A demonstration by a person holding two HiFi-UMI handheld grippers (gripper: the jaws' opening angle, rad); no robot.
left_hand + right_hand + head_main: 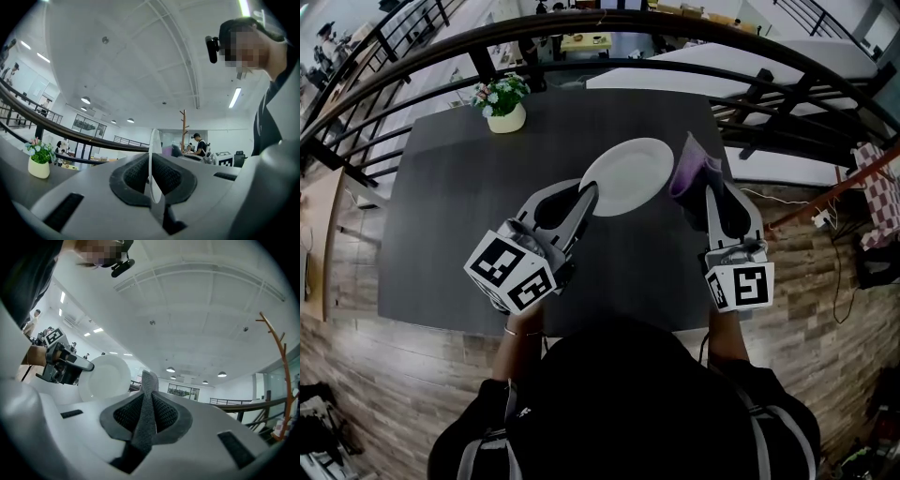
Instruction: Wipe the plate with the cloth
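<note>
A plate (628,175) in one gripper and a cloth (692,169) in the other, both up above the dark table (450,206).
The left gripper (584,195) pinches the rim of the white plate and holds it up on its edge, so its face is easy to reach. The right gripper (705,193) squeezes the purple cloth, which sticks up just beside the plate. I cannot tell if they touch.
</note>
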